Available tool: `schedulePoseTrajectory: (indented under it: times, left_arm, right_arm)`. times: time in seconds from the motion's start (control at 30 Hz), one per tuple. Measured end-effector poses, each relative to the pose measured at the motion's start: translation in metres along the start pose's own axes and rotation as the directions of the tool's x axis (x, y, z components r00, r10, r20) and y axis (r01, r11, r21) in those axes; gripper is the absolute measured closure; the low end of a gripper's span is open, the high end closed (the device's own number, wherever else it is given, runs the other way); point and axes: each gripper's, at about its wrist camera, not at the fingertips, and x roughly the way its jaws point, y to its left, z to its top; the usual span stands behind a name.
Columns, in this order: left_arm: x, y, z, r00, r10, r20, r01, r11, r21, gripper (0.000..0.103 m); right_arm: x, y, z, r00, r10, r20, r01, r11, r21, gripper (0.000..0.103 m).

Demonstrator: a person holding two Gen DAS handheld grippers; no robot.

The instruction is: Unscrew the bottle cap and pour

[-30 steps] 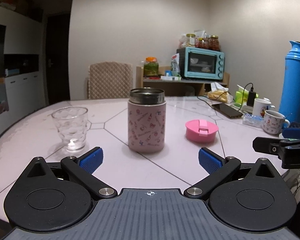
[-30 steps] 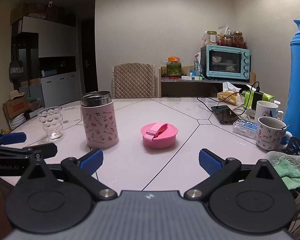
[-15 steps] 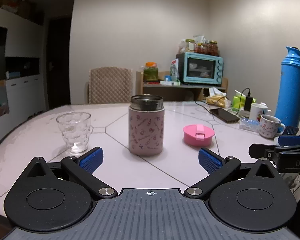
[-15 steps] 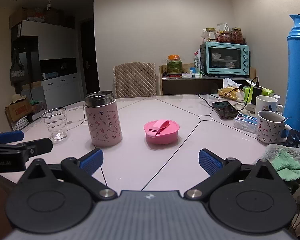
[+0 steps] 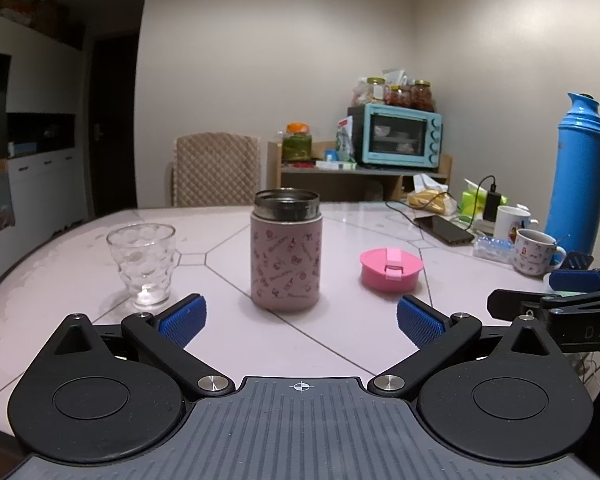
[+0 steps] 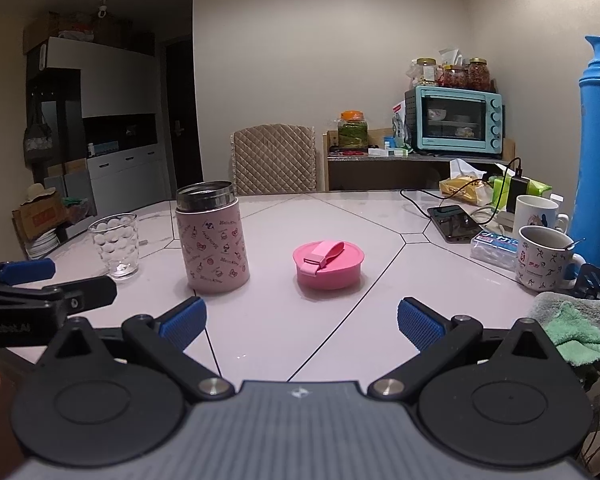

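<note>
Left wrist view shows the left gripper (image 5: 300,320) low in the frame with its blue pads spread wide and nothing between them. Just above them, at frame centre, the pink bottle (image 5: 286,250) stands upright on the white table (image 5: 452,280), its steel mouth uncovered; what is inside cannot be made out. Its pink cap (image 5: 391,270) lies flat on the table to the right, apart from the bottle. A dimpled clear glass (image 5: 143,266) stands at left, and whether it holds any liquid is hard to tell. At the right edge the right gripper (image 5: 556,292) enters from the side, cut off by the frame.

Right wrist view has the right gripper (image 6: 300,320) with fingers likewise wide apart and empty, the cap (image 6: 329,264) near frame centre, the bottle (image 6: 214,238) left of it, the glass (image 6: 115,245) further left. The blue thermos (image 6: 598,160) is cropped at the right edge, and a green cloth (image 6: 576,324) is partly hidden behind the gripper body. One patterned mug (image 6: 542,258) stands before the thermos.
</note>
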Motion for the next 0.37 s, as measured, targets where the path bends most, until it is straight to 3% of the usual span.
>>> schedulePoseTrajectory:
  times: [0.37]
  left_arm:
    - [0.0005, 0.0008, 0.0019, 1.0, -0.002, 0.006, 0.002, 1.0, -0.001, 0.0]
  right_arm:
    - [-0.0042, -0.0009, -0.0017, 1.0, 0.004, -0.003, -0.004, 1.0, 0.004, 0.0]
